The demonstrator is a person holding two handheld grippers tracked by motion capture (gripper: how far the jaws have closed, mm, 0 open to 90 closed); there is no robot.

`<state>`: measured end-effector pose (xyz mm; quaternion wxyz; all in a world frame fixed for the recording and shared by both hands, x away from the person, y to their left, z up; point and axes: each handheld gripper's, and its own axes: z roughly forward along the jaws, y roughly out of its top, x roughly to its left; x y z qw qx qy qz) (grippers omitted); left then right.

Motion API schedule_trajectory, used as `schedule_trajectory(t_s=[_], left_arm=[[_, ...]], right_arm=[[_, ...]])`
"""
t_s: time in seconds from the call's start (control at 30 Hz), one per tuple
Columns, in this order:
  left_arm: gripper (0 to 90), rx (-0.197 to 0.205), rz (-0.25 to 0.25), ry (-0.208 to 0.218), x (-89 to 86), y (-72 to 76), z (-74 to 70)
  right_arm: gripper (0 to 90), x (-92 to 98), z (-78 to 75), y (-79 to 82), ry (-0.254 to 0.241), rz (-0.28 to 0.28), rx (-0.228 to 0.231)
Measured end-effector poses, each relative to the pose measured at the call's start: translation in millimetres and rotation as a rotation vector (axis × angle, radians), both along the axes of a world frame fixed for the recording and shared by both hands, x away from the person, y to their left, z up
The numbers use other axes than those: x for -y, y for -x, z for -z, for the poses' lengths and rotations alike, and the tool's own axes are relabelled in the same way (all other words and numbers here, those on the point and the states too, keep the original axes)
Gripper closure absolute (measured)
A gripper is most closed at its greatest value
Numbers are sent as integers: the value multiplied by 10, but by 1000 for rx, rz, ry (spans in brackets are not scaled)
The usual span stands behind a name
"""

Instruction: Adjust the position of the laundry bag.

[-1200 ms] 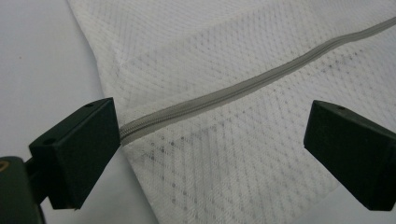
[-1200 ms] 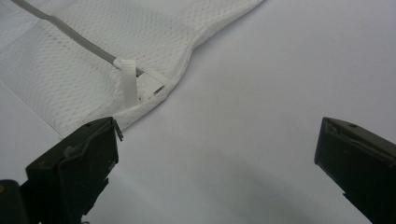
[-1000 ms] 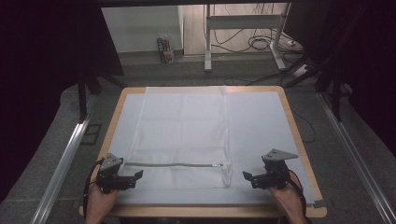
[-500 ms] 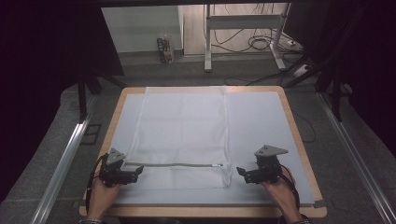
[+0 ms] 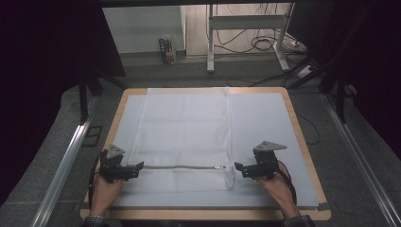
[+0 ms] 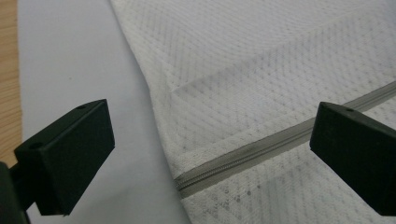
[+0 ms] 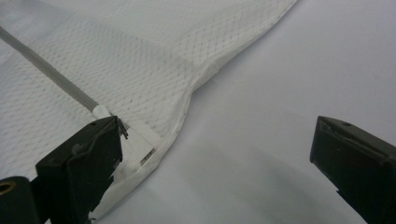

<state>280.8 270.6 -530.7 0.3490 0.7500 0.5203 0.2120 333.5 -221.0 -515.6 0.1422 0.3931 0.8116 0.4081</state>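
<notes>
**Two open grippers flank the zip of a mesh bag**

A white mesh bag [image 5: 184,137] lies flat on a pale sheet [image 5: 265,127] that covers the wooden worktop [image 5: 302,142]. The bag runs from the 12 o'clock edge of the sheet down toward 6 o'clock, and a grey zip [image 5: 182,167] crosses it from side to side near its 6 o'clock end.

The left gripper [image 5: 138,166] sits at about 8 o'clock on the worktop, at the left end of the zip. In the left gripper view its jaws stand wide apart, holding nothing; the bag's edge and the zip's end [image 6: 182,182] lie between them, and the zip [image 6: 280,140] runs off toward 2 o'clock, passing behind the right-hand jaw.

The right gripper [image 5: 238,167] sits at about 4 o'clock, at the right end of the zip. In the right gripper view its jaws are also wide apart and empty. The bag's corner [image 7: 140,154] lies just beside the left-hand jaw, where the zip [image 7: 51,74] ends in a small white tab [image 7: 103,112]; the other jaw is over bare sheet [image 7: 289,84].

A hand [image 5: 106,191] holds the left gripper, another hand [image 5: 276,187] the right.
</notes>
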Motion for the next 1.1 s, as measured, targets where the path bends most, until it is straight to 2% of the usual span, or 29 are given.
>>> schedule_trajectory(t_s=[0.2, 0.33, 0.47, 0.53, 0.63, 0.77, 0.83, 0.93, 1.07, 1.1], left_arm=[[0, 8, 27, -4, 18, -80, -4], [33, 14, 42, -14, 33, -150, 7], [73, 30, 44, -22, 33, -209, -2], [92, 26, 42, -15, 25, -244, 2], [120, 24, 35, -37, 22, -301, 16], [170, 33, 25, -45, 14, -371, 13], [198, 32, 22, -35, 11, -408, 15], [236, 27, 14, -58, 11, -462, 33], [307, 37, -22, -73, -39, -483, 41], [327, 42, -38, -61, -67, -479, 35]], right_arm=[[21, -96, 14, -83, 28, -14, -14], [43, -169, 60, -132, 68, -44, -59], [84, -227, 22, -159, 80, -44, -40], [132, -241, 1, -185, 77, -41, -29], [233, -261, -26, -229, 87, -30, -21], [373, -314, -66, -290, 110, -17, 1], [429, -354, -80, -321, 120, -12, 15], [514, -425, -85, -373, 139, -12, 31], [601, -509, -65, -447, 158, -7, 14], [609, -522, -60, -464, 161, -6, 13]])
